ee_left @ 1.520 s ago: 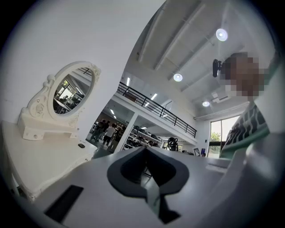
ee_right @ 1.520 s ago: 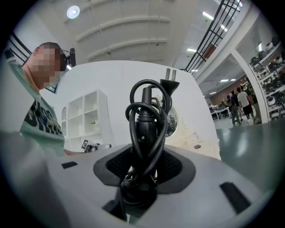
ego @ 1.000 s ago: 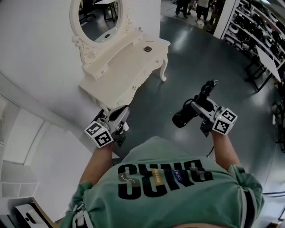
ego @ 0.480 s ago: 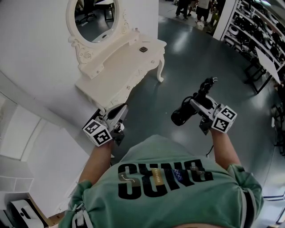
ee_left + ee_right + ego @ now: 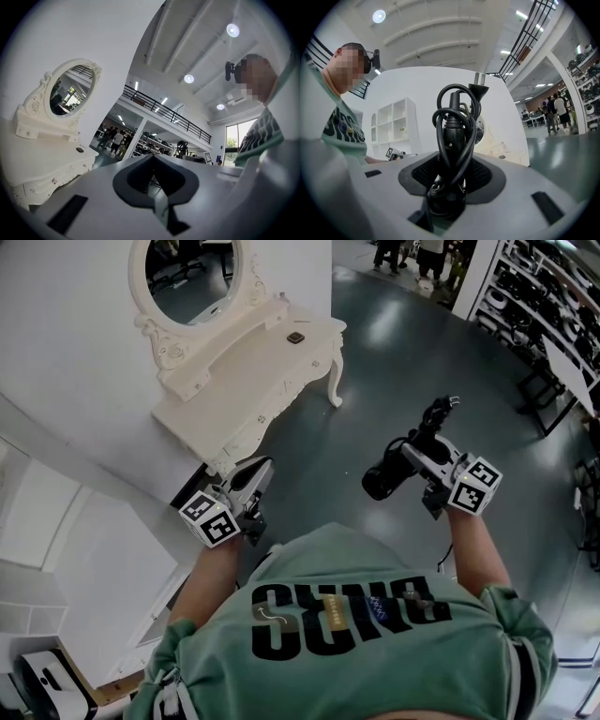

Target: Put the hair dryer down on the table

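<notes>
Head view: the white bench (image 5: 244, 371) with its oval mirror (image 5: 187, 277) sits in the upper left and has slid slightly further up and left over the last second. Both hands have barely shifted. The right tongs (image 5: 419, 456), right of centre, hold the black hair dryer (image 5: 386, 476) in the air over the dark floor (image 5: 375, 362), well apart from the bench. The left tongs (image 5: 255, 474) point toward the bench's near corner, carrying nothing. So I judge the put-down has not begun; the dryer must first be carried across to the bench top.

Left gripper view: the left tongs (image 5: 152, 157) are pressed together with nothing between them. The bench (image 5: 42, 161) lies at the left edge.

Right gripper view: the right tongs (image 5: 452, 180) are clamped on the hair dryer (image 5: 452, 136) at its handle, the grip unchanged. Its cord (image 5: 438, 117) is looped round the handle and the plug (image 5: 480, 89) sticks out above.
</notes>
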Available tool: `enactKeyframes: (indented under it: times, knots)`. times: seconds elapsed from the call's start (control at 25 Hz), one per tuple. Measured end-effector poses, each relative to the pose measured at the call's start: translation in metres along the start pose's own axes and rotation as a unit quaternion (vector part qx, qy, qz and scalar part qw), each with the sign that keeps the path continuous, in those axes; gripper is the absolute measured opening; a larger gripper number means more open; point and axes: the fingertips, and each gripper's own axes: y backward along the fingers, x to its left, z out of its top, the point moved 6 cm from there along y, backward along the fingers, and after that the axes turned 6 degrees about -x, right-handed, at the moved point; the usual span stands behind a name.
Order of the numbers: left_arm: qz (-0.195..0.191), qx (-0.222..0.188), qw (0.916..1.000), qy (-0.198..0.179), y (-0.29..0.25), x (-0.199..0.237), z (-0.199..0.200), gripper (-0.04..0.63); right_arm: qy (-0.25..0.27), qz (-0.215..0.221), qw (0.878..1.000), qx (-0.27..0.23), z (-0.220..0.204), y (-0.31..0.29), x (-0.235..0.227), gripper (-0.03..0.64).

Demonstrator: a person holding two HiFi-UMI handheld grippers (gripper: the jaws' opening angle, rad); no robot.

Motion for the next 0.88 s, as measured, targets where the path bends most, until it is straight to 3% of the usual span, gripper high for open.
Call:
enactKeyframes:
  times: [0.16, 0.36, 0.56, 0.88]
  knots:
    - [-0.003, 0.006, 1.0000, 0.000, -0.005, 0.022, 0.001, 0.011, -0.009, -0.001, 1.000, 0.005, -0.004, -0.018, -0.013, 0.156]
    - [-0.009, 0.006, 0.9996, 0.026, -0.028, 0.091, 0.011, 0.011, -0.011, -0.013, 1.000, 0.018, -0.013, -0.080, -0.046, 0.156]
    - [-0.033, 0.010, 0.9992, 0.019, -0.044, 0.128, 0.024, 0.011, -0.010, -0.027, 1.000, 0.001, -0.012, -0.106, -0.060, 0.156]
    - [-0.075, 0.031, 0.9962, 0.031, -0.097, 0.291, 0.094, 0.011, -0.012, -0.066, 0.998, -0.012, 0.000, -0.260, -0.117, 0.156]
